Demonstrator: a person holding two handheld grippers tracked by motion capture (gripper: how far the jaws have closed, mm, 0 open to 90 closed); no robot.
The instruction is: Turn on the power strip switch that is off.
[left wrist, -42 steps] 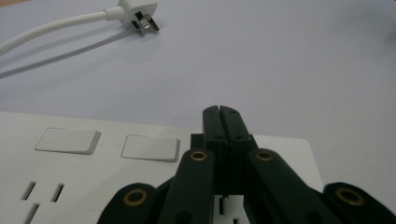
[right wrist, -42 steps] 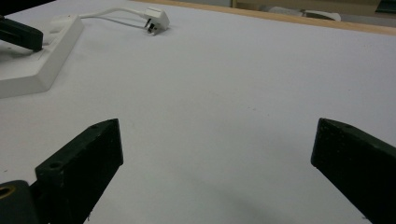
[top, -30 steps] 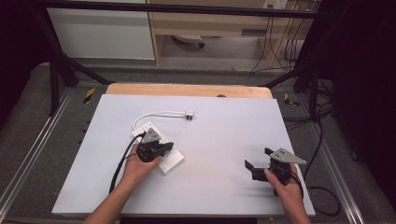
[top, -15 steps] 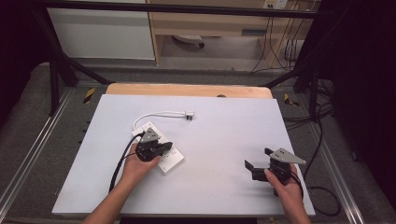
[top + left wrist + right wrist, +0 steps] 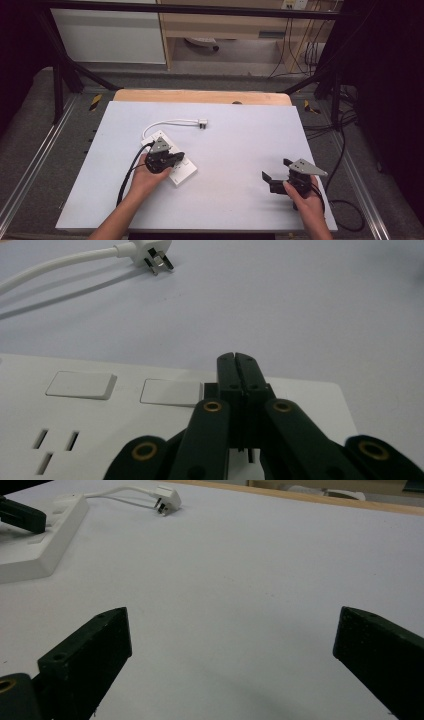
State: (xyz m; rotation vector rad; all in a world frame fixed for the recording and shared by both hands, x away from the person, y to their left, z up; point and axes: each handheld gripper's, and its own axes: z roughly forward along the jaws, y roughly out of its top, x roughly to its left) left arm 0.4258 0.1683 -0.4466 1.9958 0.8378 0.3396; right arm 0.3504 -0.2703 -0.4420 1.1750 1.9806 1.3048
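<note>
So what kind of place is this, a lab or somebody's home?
Most likely a lab or test workshop: a white work table framed by metal rails, loose cables on grey carpet, and a power strip set out for handheld grippers.

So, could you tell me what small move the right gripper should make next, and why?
Probably reach the right gripper toward the white plug. Its fingers stand wide open over bare table, while the left gripper, shut, rests on the power strip, seemingly steadying it. The plug lies loose beyond the strip, unplugged.
</note>
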